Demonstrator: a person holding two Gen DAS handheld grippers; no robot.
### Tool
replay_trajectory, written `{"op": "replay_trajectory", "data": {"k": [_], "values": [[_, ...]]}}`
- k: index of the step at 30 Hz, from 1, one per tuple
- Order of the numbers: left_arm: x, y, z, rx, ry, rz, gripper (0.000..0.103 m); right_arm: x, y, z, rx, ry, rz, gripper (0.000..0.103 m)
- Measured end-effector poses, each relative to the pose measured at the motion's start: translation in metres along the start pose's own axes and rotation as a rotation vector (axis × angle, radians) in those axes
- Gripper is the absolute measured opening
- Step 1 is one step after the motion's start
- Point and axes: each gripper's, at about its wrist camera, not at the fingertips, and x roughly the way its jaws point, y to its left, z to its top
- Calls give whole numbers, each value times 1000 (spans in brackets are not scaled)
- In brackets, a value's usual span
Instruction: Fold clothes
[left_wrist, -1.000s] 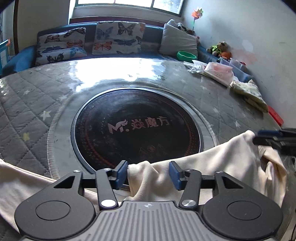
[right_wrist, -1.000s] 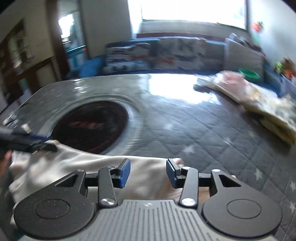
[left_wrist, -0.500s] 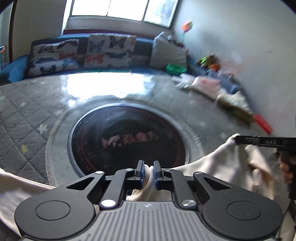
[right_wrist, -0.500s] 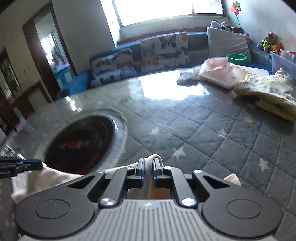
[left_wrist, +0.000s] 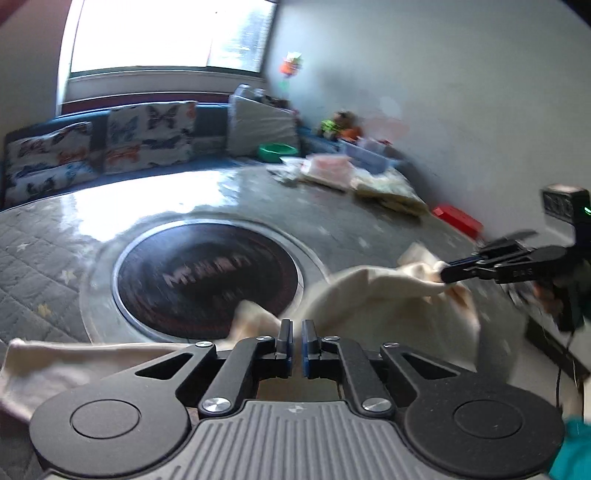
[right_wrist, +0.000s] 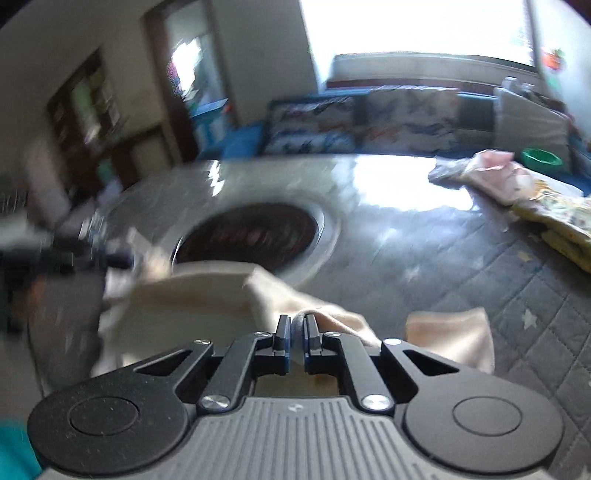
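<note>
Both grippers had risen since the earlier frames, and the cloth between them had come up off the table into a sagging span, where a second before it lay flat at the near edge. The left gripper had its jaws drawn nearly together on a bunched fold of the cloth; the right gripper likewise pinched a ridge of fabric between its blue pads.

Only the left view showed the right gripper from outside, a black linkage biting the far corner of the cloth at the table's right edge, with a red block beyond it. It also showed a loose tail of the cloth lying flat along the near left edge. Only the right view showed a free flap hanging beside its fingers, and the left gripper as a dark smear at the left, too blurred to read.

The cloth was cream, soft and matte, folding in thick rounded creases. The table was covered in grey quilted fabric with small stars under a glossy clear sheet that threw back the window glare. A round black disc with a metal rim sat sunk in its middle, its white lettering blurred. Folded garments, pink and yellow print, lay stacked at the far right edge. Butterfly cushions lined the bench behind.
</note>
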Motion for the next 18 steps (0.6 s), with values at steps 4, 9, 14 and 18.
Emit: {"op": "replay_trajectory", "data": {"k": [4, 9, 14, 18], "values": [[-1, -10, -16, 69, 64, -9, 6, 5, 4, -20, -28, 118, 5, 6], [-18, 0, 7, 43, -36, 35, 12, -3, -3, -17, -3, 128, 6, 19], [2, 19, 39, -57, -69, 122, 31, -7, -13, -8, 28, 87, -37, 32], [40, 35, 52, -138, -16, 142, 50, -5, -26, -1, 115, 25, -55, 39]]}}
